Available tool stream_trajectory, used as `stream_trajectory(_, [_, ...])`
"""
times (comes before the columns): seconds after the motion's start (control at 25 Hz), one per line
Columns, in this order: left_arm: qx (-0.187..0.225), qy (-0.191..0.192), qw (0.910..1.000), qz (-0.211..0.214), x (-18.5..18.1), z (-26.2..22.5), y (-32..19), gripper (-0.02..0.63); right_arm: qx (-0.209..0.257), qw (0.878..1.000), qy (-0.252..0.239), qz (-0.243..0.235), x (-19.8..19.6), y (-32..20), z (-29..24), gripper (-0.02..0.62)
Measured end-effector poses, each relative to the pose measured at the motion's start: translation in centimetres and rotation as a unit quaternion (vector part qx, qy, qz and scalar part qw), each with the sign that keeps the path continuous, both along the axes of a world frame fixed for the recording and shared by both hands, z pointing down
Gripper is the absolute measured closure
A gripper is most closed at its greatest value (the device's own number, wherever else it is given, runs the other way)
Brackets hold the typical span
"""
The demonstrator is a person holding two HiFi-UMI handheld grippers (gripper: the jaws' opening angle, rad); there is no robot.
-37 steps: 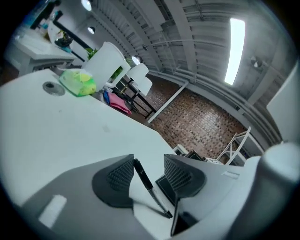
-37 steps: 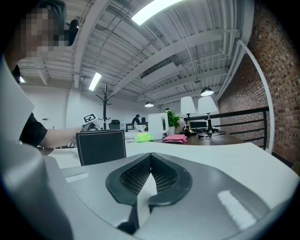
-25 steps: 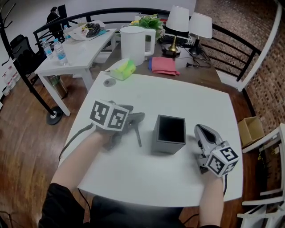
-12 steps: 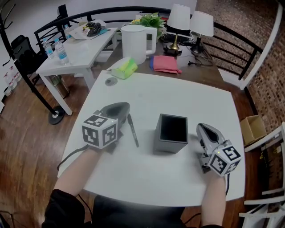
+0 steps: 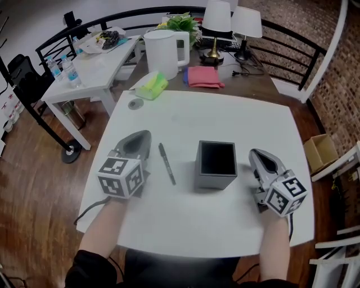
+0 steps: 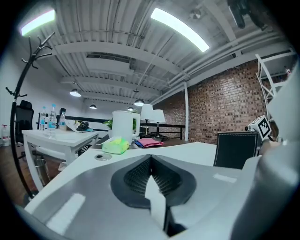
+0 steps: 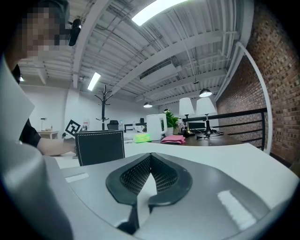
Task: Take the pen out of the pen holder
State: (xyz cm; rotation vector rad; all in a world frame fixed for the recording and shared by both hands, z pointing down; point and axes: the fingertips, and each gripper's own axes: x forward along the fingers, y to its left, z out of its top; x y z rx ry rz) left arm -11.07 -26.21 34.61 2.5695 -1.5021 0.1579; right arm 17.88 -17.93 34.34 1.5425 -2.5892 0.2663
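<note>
1. Table [image 5: 236,121]: white and square. It carries the holder, the pen and both grippers.

2. Holder [image 5: 216,165]: a dark grey, square, open-topped box standing upright near the table's middle. Its inside shows dark, with nothing seen in it. It also shows in the left gripper view [image 6: 236,147] and the right gripper view [image 7: 100,146].

3. Pen [image 5: 167,163]: black, lying flat on the table outside the holder, on the holder's left. It sits between the left gripper and the holder, apart from both, with its long axis pointing roughly away from the person.

4. Left gripper [image 5: 144,135]: jaws together, with nothing between the pads [image 6: 150,161]. It is just left of the pen and not touching it. Its marker cube [image 5: 120,177] faces the head camera.

5. Right gripper [image 5: 256,153]: jaws together, with nothing between the pads [image 7: 150,159]. It is just right of the holder and apart from it.

6. Beyond the table: a white jug [image 5: 163,52], a pink cloth [image 5: 203,76], a green pack [image 5: 152,86] and two lamps [image 5: 216,17] on a dark surface. A small round disc [image 5: 135,103] lies near the table's far left corner.
</note>
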Motion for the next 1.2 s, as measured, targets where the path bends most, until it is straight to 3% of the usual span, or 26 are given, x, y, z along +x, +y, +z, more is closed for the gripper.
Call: stream_trajectory(1.2, [0.001, 0.000, 1.0000, 0.004, 0.16, 0.14, -0.02, 0.603, 0.000, 1.000, -0.001, 0.010, 0.31, 0.03, 0.19, 0.583])
